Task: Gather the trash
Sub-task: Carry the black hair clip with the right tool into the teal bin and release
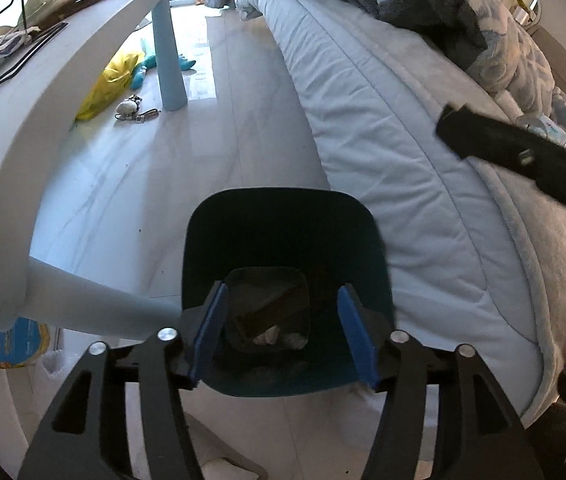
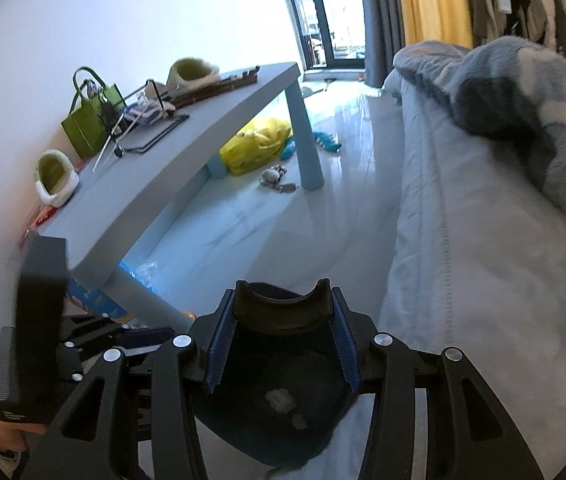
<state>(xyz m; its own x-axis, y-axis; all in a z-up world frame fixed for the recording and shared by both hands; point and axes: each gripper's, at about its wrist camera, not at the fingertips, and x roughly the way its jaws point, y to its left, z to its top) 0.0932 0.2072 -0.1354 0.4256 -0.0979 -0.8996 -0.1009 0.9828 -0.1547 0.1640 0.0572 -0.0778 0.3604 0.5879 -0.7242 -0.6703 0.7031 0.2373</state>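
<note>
A dark teal trash bin (image 1: 283, 240) stands on the floor between the bed and the table. White crumpled scraps (image 1: 271, 336) lie at its bottom. My left gripper (image 1: 283, 332) hangs open and empty over the bin's mouth. In the right wrist view the bin (image 2: 283, 432) lies below my right gripper (image 2: 283, 336), with pale scraps (image 2: 281, 400) inside. The right gripper is shut on a black curved piece (image 2: 283, 308) held between its blue pads. What that piece is I cannot tell. The right gripper's body shows in the left view (image 1: 523, 160).
A pale blue table (image 2: 187, 152) on the left carries a green bag (image 2: 87, 124), slippers (image 2: 55, 178) and a wire rack. A yellow bag (image 2: 259, 144) and small toys lie on the floor under it. A bed with a light blue quilt (image 1: 383, 140) fills the right.
</note>
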